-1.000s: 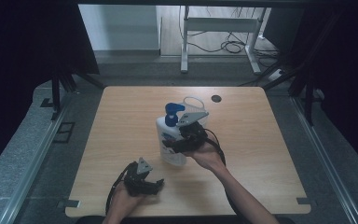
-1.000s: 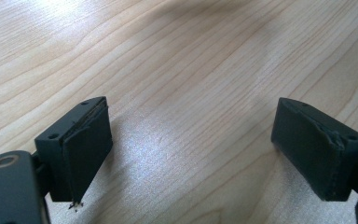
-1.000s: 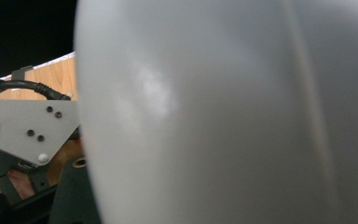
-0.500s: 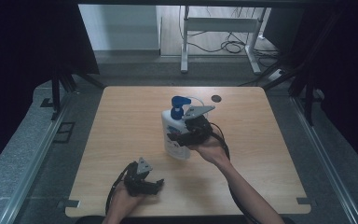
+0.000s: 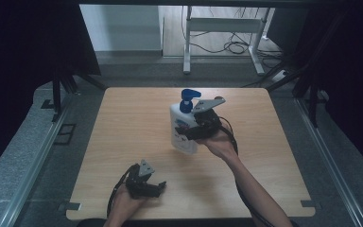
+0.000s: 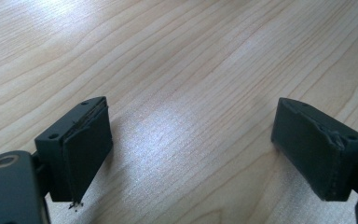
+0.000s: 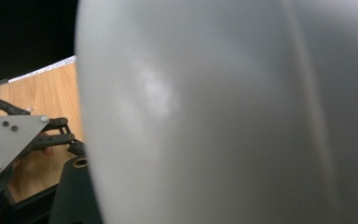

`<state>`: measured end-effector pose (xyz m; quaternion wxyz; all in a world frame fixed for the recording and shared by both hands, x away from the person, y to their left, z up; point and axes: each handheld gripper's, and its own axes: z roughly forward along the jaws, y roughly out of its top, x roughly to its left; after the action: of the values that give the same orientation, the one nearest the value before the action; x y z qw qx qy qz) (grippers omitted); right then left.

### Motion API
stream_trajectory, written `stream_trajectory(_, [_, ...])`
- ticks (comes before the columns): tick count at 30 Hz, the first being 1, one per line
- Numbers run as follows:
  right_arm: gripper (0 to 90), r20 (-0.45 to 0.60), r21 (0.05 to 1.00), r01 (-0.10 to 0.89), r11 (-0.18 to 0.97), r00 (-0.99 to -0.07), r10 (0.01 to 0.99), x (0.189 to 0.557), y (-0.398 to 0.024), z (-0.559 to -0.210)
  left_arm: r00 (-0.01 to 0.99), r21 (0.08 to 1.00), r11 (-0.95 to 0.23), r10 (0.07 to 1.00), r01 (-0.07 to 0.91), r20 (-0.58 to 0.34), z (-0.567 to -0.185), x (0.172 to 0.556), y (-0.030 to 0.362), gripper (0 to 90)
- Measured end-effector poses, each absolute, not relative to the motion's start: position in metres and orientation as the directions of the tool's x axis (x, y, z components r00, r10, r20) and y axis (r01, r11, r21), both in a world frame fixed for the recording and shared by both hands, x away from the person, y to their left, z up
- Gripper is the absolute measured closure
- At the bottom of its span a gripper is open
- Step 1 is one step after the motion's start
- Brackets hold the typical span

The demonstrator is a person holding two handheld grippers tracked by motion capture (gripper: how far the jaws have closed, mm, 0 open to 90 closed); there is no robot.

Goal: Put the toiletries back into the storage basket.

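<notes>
Nearest the person, at about 7 o'clock on the wooden table (image 5: 123,142), the left gripper (image 5: 159,188) rests low in the left hand (image 5: 123,206) by the near edge, its grey three-cornered plate on top and its jaws pointing toward 3 o'clock. In the left gripper view the two black jaws stand well apart, with bare wood grain between them and nothing touching either pad. Farther in, just beyond the table's centre, the right hand (image 5: 220,144) reaches in from 5 o'clock along a bare forearm and carries the right gripper (image 5: 185,135), whose jaws are clamped on the lower body of a white pump bottle (image 5: 182,124). The bottle is upright with a slight tilt, its blue pump head at the top and a blue printed label on its side; whether its base touches the table cannot be told. In the right gripper view the bottle's white wall lies close against the lens, and the left gripper appears at 8 o'clock, small and well apart from it. The gripper's cable trails back beside the forearm. Beyond the table, at 12 o'clock, grey floor (image 5: 137,71) bears a white metal stand (image 5: 222,38) and loose cables (image 5: 231,47).
</notes>
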<state>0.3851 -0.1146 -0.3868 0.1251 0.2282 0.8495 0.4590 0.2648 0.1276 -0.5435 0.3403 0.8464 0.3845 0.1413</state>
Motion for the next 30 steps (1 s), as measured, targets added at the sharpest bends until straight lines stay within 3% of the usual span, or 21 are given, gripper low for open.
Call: stream_trajectory(30, [37.2, 0.004, 0.861, 0.272, 0.431, -0.849, 0.528, 0.426, -0.124, -0.354, 0.667, 0.686, -0.472, 0.745, 0.554, -0.026, -0.544, 0.265, 0.128, 11.6])
